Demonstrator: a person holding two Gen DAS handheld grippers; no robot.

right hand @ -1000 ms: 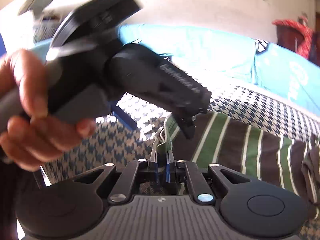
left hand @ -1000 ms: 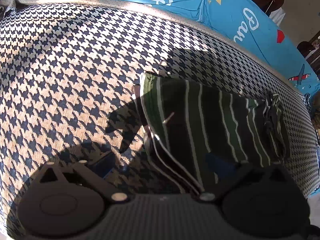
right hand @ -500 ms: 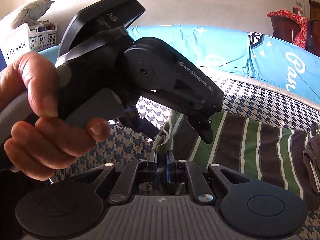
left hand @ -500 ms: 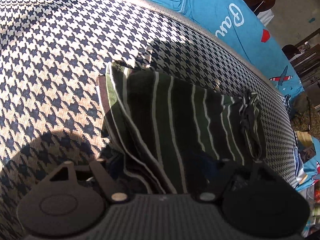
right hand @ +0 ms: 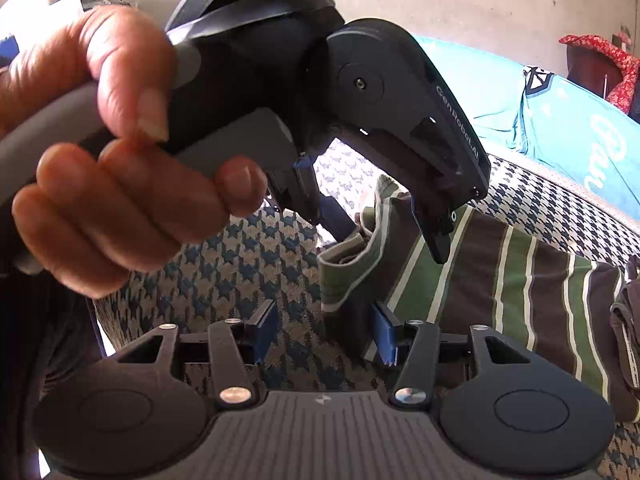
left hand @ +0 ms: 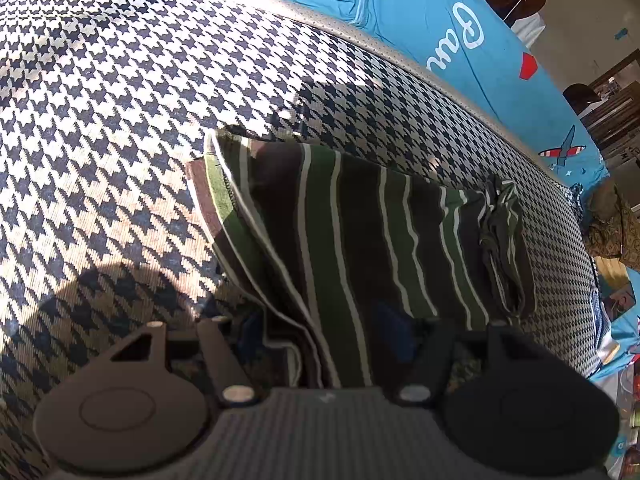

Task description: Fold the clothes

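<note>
Striped garment (left hand: 360, 232), green/brown with white lines, lies folded on the houndstooth cushion (left hand: 120, 120); blue printed sheet (left hand: 440, 12) behind. Left gripper (left hand: 324, 332): fingers spread, straddling the garment's near edge. Right gripper (right hand: 324, 332): fingers spread, folded corner between them, unclamped. A hand (right hand: 100, 152) grips the left gripper's handle.

Folded garment (left hand: 360, 240) on the cushion (left hand: 100, 120), bedsheet (left hand: 460, 28) behind.
</note>
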